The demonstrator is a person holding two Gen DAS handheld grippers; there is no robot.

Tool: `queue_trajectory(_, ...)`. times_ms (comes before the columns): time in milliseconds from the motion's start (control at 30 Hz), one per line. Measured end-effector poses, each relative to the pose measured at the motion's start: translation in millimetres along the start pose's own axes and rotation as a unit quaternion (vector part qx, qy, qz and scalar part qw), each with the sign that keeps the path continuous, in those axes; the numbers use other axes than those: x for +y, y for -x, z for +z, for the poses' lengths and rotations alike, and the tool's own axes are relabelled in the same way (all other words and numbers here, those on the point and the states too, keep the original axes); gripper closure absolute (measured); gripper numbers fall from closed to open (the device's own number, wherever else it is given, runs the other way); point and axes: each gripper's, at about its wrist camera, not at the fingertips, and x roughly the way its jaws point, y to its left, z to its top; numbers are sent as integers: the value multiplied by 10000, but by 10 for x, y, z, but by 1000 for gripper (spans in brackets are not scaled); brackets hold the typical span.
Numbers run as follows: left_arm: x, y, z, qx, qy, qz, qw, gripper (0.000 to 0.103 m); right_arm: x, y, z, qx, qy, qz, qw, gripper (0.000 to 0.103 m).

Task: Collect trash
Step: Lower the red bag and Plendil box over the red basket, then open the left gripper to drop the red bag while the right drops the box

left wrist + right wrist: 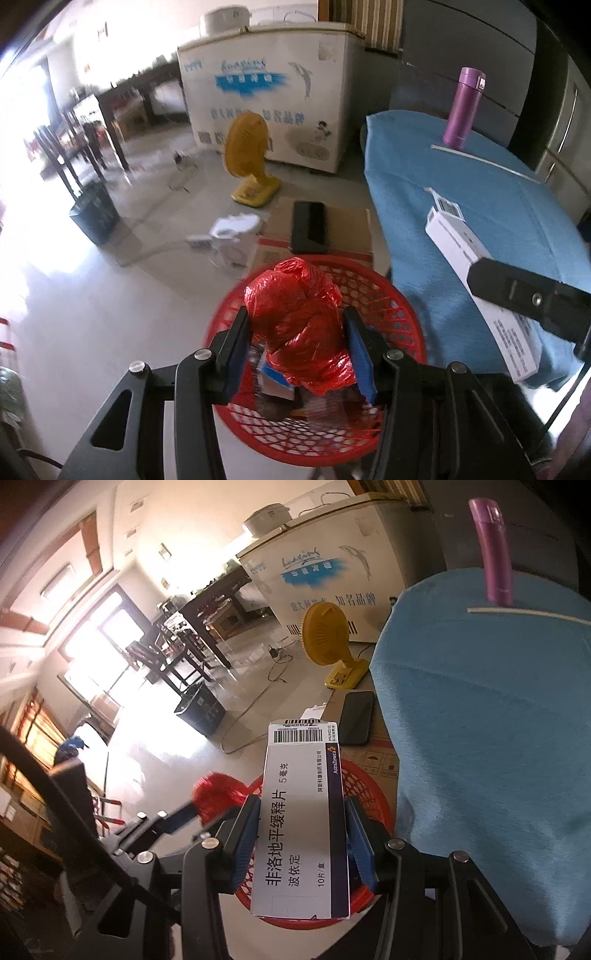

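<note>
My left gripper (299,350) is shut on a crumpled red plastic bag (303,325) and holds it just above a red mesh basket (399,325) on the floor. Some boxes and wrappers lie in the basket under the bag. My right gripper (301,842) is shut on a white medicine box (301,823) with a barcode, held over the basket's rim (365,794) beside the blue-covered table. The box (476,277) and the right gripper also show in the left wrist view. The red bag (214,797) shows blurred at the left in the right wrist view.
The blue-covered table (480,206) stands at the right with a purple flask (463,107) and a white strip (484,162). A cardboard box (347,229) with a black phone (308,227), a yellow fan (249,158), a white freezer (266,99) and a dark bin (94,212) stand behind the basket.
</note>
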Motion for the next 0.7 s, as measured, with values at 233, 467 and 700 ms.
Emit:
queue_trajectory(233,18,-224,-45,313,64,-364,9988,51,-128,-122,59,34,-383,237,9990,52)
queue_trajectory(467,25,-296,-92,403,74,-350,9985,51,-218,-263,89,197,-618,405,9971,50)
queue_trajectory(700,20,-222,-75,260,-52,-124,9996,51,-219,-258,71,150,-545,378,9977,49)
